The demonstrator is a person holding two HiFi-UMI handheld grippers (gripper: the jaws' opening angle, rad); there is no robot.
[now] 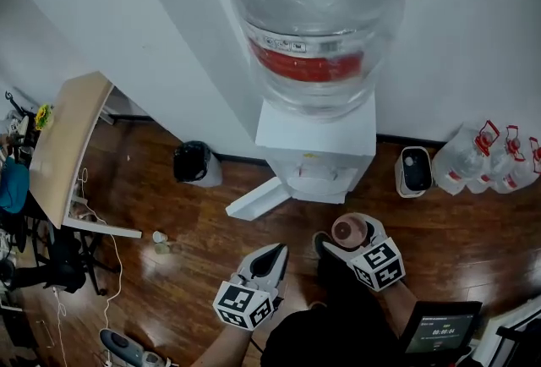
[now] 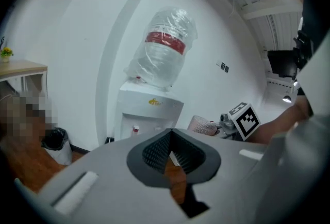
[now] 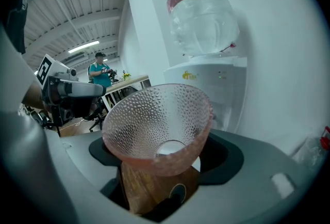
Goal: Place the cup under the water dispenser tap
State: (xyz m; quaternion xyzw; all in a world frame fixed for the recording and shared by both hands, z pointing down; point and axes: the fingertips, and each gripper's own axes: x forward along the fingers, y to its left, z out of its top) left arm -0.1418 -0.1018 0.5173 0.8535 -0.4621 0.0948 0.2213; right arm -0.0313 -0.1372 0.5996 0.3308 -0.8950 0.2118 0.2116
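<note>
A pink dimpled glass cup (image 1: 349,232) (image 3: 160,125) sits between the jaws of my right gripper (image 1: 348,245) (image 3: 161,169), which is shut on its lower part; its mouth tilts toward the camera. The white water dispenser (image 1: 317,145) (image 3: 216,83) stands straight ahead against the wall, with a big clear bottle (image 1: 313,19) on top. Its tap recess (image 1: 319,175) is a short way beyond the cup. My left gripper (image 1: 272,260) (image 2: 171,138) hangs to the left of the right one, its jaw tips together with nothing between them. The left gripper view shows the cup (image 2: 204,125) at the right.
A black bin (image 1: 196,162) stands left of the dispenser, and a white panel (image 1: 258,199) lies on the wooden floor before it. Spare water bottles (image 1: 490,158) and a small white unit (image 1: 414,171) stand to the right. A wooden table (image 1: 68,145) is at far left.
</note>
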